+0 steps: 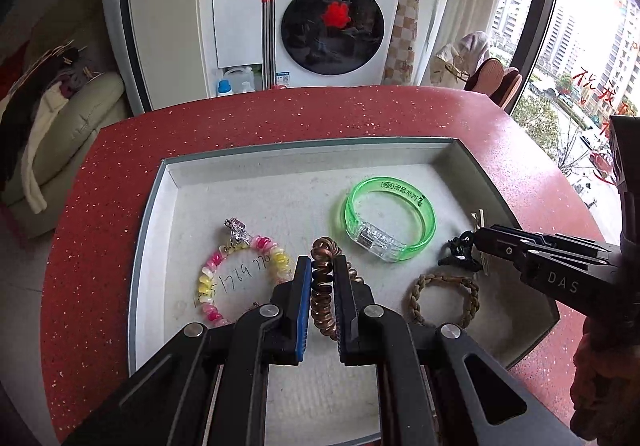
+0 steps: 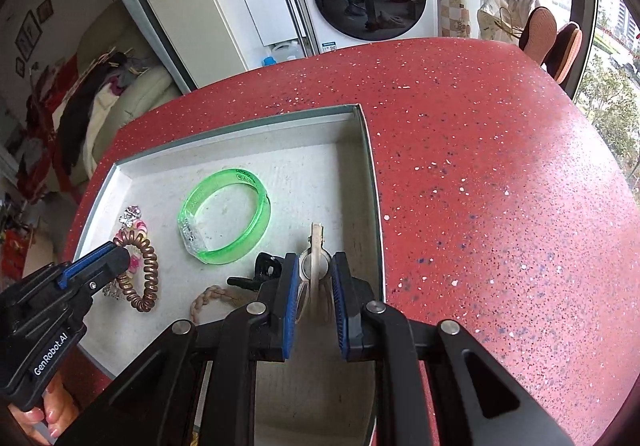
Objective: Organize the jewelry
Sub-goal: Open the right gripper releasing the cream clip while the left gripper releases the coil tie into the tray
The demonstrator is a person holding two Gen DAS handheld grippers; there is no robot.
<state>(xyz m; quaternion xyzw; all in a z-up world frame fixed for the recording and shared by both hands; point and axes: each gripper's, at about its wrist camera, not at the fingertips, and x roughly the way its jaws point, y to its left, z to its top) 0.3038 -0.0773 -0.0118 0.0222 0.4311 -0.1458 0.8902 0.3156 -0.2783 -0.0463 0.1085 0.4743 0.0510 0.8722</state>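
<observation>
All the jewelry already lies in the tray [image 1: 152, 214] on the table [image 1: 100, 206], the left gripper [image 1: 323, 270] pinching the coil band [image 1: 322, 286] at six o'clock, the right gripper [image 2: 316, 266] apparently clamping a pale clip [image 2: 318, 246] at four o'clock.

- The right gripper [image 2: 316, 272] is closed down on a cream hair clip [image 2: 317, 246], whose tip sticks out past the blue pads.
- Just left of the fingers sits a black claw clip [image 2: 264, 268], and below it a braided tan band [image 2: 208, 298], partly hidden.
- Ahead and to the left lies a green bangle [image 2: 224, 216] on the white tray [image 2: 320, 166].
- Far left, the left gripper [image 2: 116, 258] has its tip at a brown coil hair tie [image 2: 146, 274], with a pink and yellow bracelet [image 2: 134, 226] behind it.
- To the right of the fingers spreads the red speckled table [image 2: 500, 186].
</observation>
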